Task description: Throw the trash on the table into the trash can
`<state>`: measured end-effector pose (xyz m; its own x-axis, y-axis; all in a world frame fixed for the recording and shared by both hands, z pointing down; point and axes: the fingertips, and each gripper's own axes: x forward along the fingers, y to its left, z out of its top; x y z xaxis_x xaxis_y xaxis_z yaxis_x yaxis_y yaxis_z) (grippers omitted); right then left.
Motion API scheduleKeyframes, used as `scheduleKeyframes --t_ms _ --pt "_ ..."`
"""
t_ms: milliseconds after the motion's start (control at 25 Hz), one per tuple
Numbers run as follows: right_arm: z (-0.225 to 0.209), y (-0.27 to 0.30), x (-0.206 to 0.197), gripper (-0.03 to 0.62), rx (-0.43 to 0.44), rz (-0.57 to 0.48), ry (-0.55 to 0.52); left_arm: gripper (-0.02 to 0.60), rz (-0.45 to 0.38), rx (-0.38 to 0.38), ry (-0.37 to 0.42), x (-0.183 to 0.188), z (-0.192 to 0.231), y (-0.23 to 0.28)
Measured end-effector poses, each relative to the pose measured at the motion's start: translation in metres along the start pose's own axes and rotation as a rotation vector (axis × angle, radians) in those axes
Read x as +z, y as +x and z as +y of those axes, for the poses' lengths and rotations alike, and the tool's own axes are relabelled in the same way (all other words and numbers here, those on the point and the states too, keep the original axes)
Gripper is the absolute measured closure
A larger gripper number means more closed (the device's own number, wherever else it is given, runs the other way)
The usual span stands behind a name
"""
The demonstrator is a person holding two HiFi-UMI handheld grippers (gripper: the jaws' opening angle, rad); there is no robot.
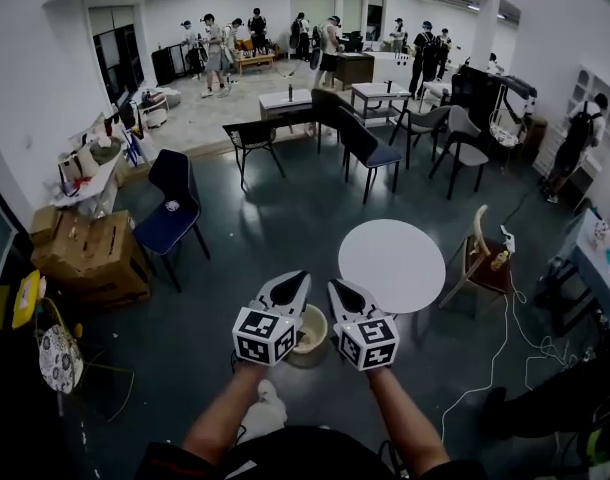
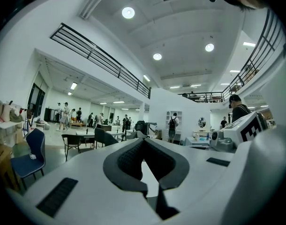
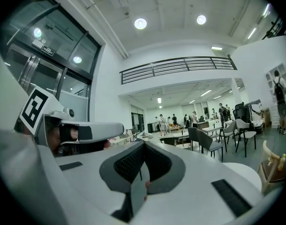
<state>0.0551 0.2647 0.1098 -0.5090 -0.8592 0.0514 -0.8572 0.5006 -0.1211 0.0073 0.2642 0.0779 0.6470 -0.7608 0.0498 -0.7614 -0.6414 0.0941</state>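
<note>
Head view: at lower centre the beige trash can [image 1: 313, 336] stood on the dark floor, between the left gripper [image 1: 293, 286] and right gripper [image 1: 345, 296]. I couldn't make out its contents. The round white table [image 1: 392, 265] lay up-right.
Left gripper view: jaw tips met, nothing between.
Right gripper view: jaws pinched together, likewise bare.

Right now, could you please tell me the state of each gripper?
Left gripper: closed, nothing held.
Right gripper: closed, nothing visibly held.
</note>
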Motion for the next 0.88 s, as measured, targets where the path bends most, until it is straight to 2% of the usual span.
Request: scheduleKeyframes --t_ms 360,640,880 --pt "0.013 -0.006 0.008 0.574 0.000 -0.028 -0.002 0.568 0.018 -0.003 0.004 -0.007 -0.003 -0.018" --pt "0.028 0.000 0.018 0.574 0.006 -0.046 -0.003 0.568 0.012 -0.004 0.000 -0.003 0.011 -0.031" --pt "0.030 -0.004 0.022 0.574 0.000 -0.048 -0.020 0.568 0.004 -0.024 0.000 0.003 0.007 -0.032"
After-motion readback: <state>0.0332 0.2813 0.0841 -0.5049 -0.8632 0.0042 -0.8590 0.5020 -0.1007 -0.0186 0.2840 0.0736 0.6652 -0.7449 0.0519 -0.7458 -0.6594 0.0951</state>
